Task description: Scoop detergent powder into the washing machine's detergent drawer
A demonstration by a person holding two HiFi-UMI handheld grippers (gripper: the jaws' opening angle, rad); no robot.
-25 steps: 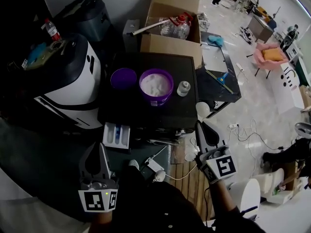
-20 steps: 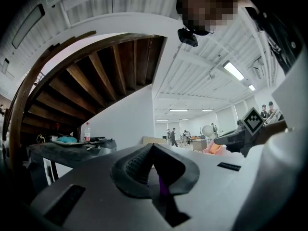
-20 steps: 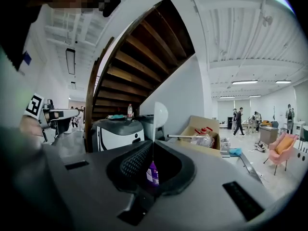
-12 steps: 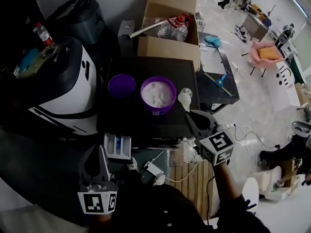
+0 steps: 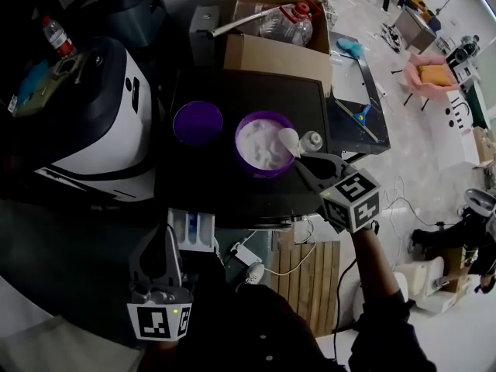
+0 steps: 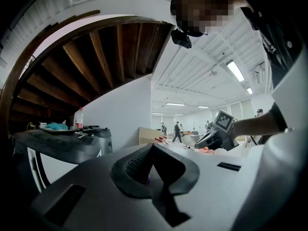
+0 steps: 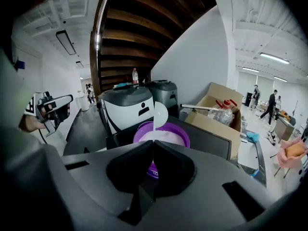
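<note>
A purple tub (image 5: pixel 266 143) of white detergent powder stands on the black top of the washing machine (image 5: pixel 209 180). My right gripper (image 5: pixel 308 161) is shut on the handle of a white scoop (image 5: pixel 288 140), whose bowl hangs over the tub's right rim. In the right gripper view the scoop (image 7: pixel 159 113) rises edge-on from the closed jaws above the tub (image 7: pixel 166 134). The white detergent drawer (image 5: pixel 191 229) sticks out open below the machine's front edge. My left gripper (image 5: pixel 160 242) hovers just in front of the drawer, shut and holding nothing.
The tub's purple lid (image 5: pixel 198 122) lies left of it, and a small white bottle (image 5: pixel 311 140) stands to its right. An open cardboard box (image 5: pixel 271 33) with a plastic jug sits behind. A white-and-black appliance (image 5: pixel 101 122) stands at the left. Cables (image 5: pixel 256 266) lie on the floor.
My right gripper has carried the scoop up from below the machine's front edge and forward to the tub's right rim. The left gripper has stayed near the drawer.
</note>
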